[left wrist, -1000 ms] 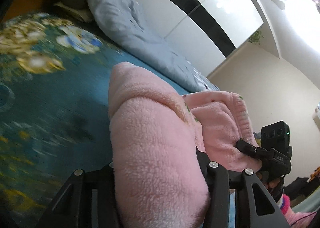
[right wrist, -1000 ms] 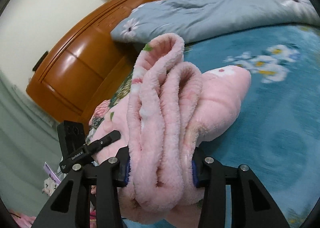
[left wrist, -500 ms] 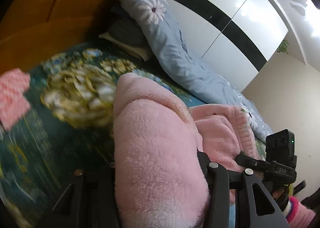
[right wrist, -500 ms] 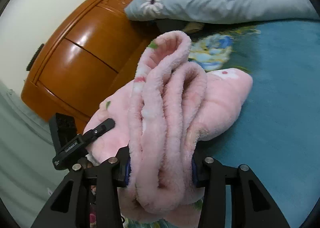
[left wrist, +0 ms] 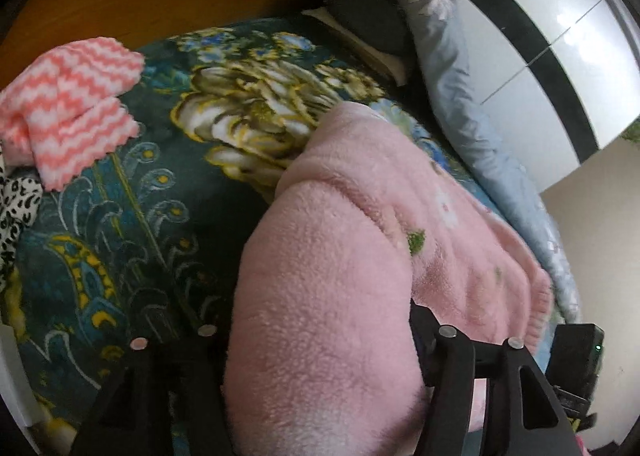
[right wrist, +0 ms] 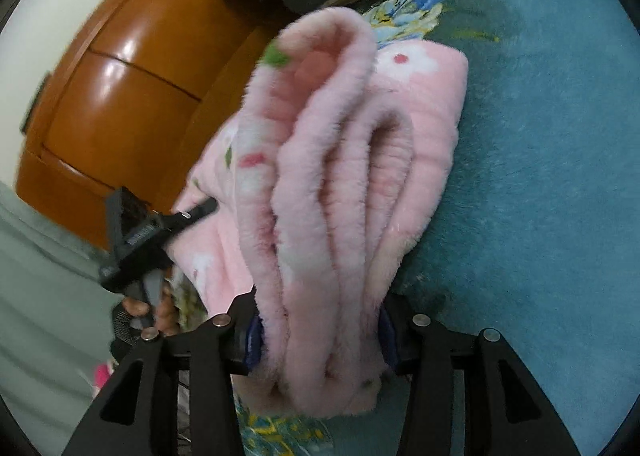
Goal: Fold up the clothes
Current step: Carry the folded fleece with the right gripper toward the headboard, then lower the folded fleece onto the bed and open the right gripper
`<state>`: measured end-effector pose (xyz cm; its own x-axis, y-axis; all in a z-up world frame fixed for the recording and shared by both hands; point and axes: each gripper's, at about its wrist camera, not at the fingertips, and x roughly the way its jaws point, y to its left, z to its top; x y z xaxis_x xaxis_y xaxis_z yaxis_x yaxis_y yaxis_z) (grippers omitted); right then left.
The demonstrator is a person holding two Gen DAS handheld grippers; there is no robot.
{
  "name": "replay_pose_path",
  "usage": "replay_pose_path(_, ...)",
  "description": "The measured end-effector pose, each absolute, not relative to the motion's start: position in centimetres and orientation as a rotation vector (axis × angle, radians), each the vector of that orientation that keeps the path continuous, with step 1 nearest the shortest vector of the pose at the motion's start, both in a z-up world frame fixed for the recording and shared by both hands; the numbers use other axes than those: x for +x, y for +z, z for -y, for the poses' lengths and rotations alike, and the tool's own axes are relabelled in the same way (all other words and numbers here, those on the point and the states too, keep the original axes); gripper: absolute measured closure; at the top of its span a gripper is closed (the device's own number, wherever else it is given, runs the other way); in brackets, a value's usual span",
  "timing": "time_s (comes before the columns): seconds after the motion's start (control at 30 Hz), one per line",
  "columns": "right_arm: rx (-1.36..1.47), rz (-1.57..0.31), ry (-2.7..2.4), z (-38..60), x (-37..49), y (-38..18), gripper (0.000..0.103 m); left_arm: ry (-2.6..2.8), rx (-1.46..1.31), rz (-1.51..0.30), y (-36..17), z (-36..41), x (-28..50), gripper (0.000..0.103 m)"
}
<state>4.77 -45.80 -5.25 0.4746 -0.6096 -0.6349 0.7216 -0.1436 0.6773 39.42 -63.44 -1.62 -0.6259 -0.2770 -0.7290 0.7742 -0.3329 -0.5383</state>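
Observation:
A folded pink fleece garment (left wrist: 360, 256) with small flower prints is held between both grippers above a teal floral bedspread (left wrist: 120, 196). My left gripper (left wrist: 316, 344) is shut on one thick end of it. My right gripper (right wrist: 320, 336) is shut on the other end, where several folded layers (right wrist: 340, 176) bunch between the jaws. The left gripper also shows in the right wrist view (right wrist: 140, 240), at the far side of the garment. The fingertips are hidden by fleece.
A pink and white zigzag garment (left wrist: 72, 104) and a black and white spotted cloth (left wrist: 16, 216) lie at the bed's left edge. A wooden headboard (right wrist: 120, 76) and a light blue quilt (left wrist: 460, 56) border the bed.
Both grippers have carried the folded pink garment across the bed toward the headboard; the zigzag garment and spotted cloth have come into the left wrist view.

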Motion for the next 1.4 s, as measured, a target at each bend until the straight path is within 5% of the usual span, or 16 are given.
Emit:
replay_pose_path(0.37,0.978,-0.275,-1.299,42.6,2.6,3.4,0.055,-2.093,0.305,-1.026,5.0,60.8,43.8,0.023)
replay_pose_path(0.57,0.797,-0.366,-1.302,45.0,7.6,4.9,0.046,-2.24,0.592,-0.762,5.4,58.5,38.1,0.02)
replay_pose_path(0.97,0.767,-0.58,-1.341,48.0,9.6,-0.3,0.042,-2.129,0.665,-1.054,1.2,60.5,38.8,0.019)
replay_pose_path(1.2,0.803,-0.454,-1.304,42.3,8.3,1.1,0.041,-2.161,0.588,-1.057,1.7,59.4,39.3,0.012)
replay_pose_path(1.27,0.834,-0.441,-1.303,40.0,7.4,0.1,0.041,-2.17,0.565,-1.058,1.9,59.1,39.4,0.0)
replay_pose_path(1.4,0.924,-0.341,-1.293,35.9,5.3,-2.2,0.04,-2.13,0.543,-0.961,2.7,56.7,39.1,0.0)
